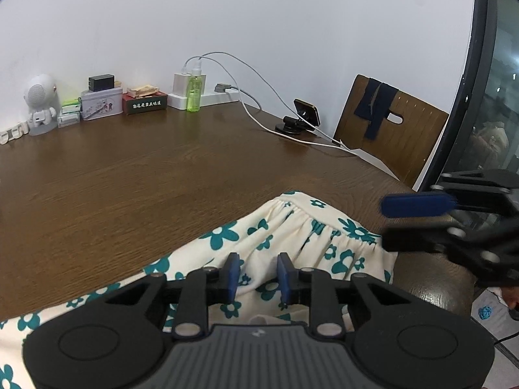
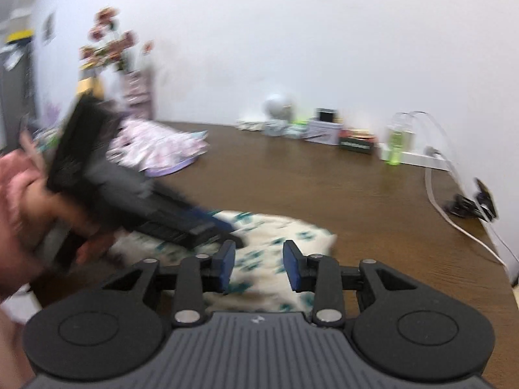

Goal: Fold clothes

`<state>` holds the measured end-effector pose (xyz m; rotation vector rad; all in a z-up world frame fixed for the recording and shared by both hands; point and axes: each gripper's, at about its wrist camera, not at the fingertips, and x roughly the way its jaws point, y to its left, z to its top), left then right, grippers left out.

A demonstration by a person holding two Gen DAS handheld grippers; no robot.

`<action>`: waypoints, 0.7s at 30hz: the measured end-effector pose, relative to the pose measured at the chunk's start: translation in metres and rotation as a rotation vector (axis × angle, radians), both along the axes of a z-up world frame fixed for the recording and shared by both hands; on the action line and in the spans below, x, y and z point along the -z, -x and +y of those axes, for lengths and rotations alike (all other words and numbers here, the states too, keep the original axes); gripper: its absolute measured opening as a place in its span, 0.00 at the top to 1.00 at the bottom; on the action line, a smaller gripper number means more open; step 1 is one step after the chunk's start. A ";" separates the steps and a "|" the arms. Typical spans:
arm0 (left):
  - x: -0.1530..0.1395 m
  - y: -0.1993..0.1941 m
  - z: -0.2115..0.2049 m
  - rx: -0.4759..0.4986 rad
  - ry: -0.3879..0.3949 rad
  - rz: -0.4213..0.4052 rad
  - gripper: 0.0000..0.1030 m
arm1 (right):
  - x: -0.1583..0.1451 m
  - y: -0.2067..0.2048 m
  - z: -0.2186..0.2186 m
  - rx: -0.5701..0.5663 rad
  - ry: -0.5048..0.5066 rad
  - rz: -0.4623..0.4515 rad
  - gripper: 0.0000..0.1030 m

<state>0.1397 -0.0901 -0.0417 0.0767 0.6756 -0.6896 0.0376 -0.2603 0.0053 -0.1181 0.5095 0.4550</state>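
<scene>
A cream garment with teal flowers (image 1: 292,227) lies bunched at the near edge of the brown table (image 1: 146,178). My left gripper (image 1: 258,272) hovers over the garment's gathered part, its blue pads (image 1: 232,272) apart with only cloth below them. My right gripper (image 1: 386,223) enters from the right, just beyond the garment's edge, with its fingers apart. In the blurred right wrist view, my right gripper (image 2: 259,267) stands open above the garment (image 2: 279,236). The left gripper (image 2: 223,230), held by a hand (image 2: 29,194), reaches onto the cloth from the left.
Along the wall stand a white astronaut figure (image 1: 40,103), tins (image 1: 100,102), a green bottle (image 1: 194,94) and a power strip (image 1: 211,99) with cables. A phone on a stand (image 1: 303,115) and a chair (image 1: 389,129) are at the right. Another pile of pale clothes (image 2: 155,149) lies far left.
</scene>
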 end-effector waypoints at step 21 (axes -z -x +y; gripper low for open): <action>0.001 0.041 0.004 -0.002 -0.080 -0.124 0.67 | 0.049 -0.009 0.017 0.118 0.124 0.000 0.73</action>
